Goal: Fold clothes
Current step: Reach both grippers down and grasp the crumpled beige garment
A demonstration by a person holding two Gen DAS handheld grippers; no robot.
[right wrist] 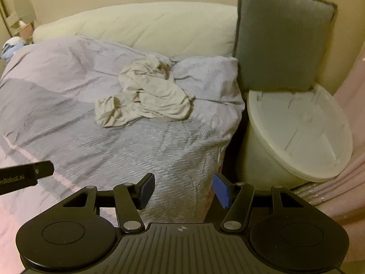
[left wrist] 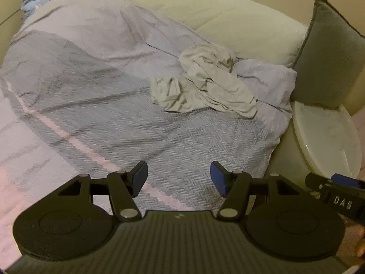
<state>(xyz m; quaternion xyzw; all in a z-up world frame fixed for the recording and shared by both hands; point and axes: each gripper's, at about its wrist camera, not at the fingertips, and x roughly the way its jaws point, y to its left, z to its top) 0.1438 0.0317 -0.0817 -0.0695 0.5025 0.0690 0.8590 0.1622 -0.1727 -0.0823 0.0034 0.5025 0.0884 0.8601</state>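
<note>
- At the far left of the left wrist view, a pale blue bundle [left wrist: 34, 0] lay at the distant end of the sofa, too small to identify.
- A lilac-grey woven blanket [left wrist: 95, 73] covered the seat of the cream sofa [left wrist: 205, 6], and both grippers hovered over its near edge.
- The left gripper [left wrist: 179, 178] was spread wide with nothing between its blue pads; the crumpled beige garment [left wrist: 205, 84] lay ahead of it and somewhat to its right, well apart from the fingertips.
- The garment sat bunched on the blanket, near the sofa back, with no neat fold visible; its long axis ran from the rear, by the cushion seam, forward and across to a loose lobe at its left.
- The right gripper [right wrist: 183, 189] was likewise released and empty; in its view the garment [right wrist: 146, 93] lay ahead and to the left, so the heap sat roughly between the two, neither plainly nearer.
- Judging by that, a grasp would call for both to reach forward and inward toward the heap's ends.
- Further right stood a grey cushion [right wrist: 280, 41] above a white round side table [right wrist: 303, 127], just beside the blanket's edge.
</note>
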